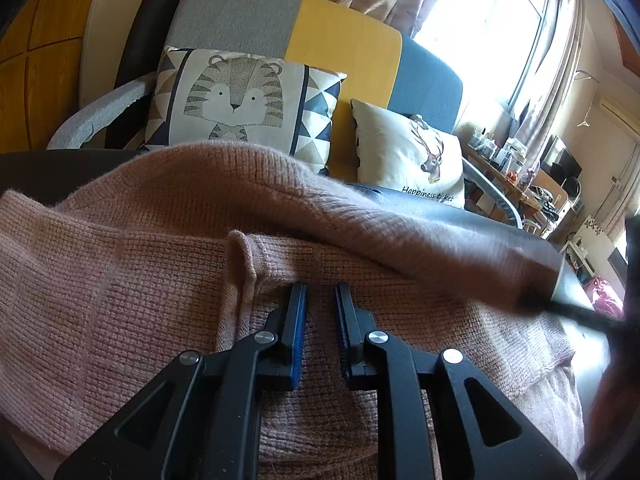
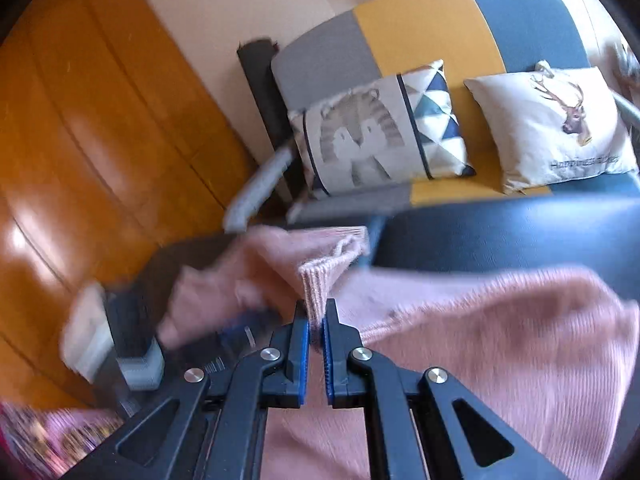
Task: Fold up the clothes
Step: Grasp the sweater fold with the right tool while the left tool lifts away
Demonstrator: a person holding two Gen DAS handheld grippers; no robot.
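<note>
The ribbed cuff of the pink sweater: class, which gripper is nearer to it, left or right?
Right. The right gripper is clamped on the ribbed cuff. The left gripper rests on the sweater body, with no cuff between its fingers.

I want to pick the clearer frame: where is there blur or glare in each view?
Left wrist view: sharp on the pink sweater, but the window is blown out white and the sleeve crossing at right is smeared. Right wrist view: motion blur nearly everywhere; only the right gripper is crisp.
</note>
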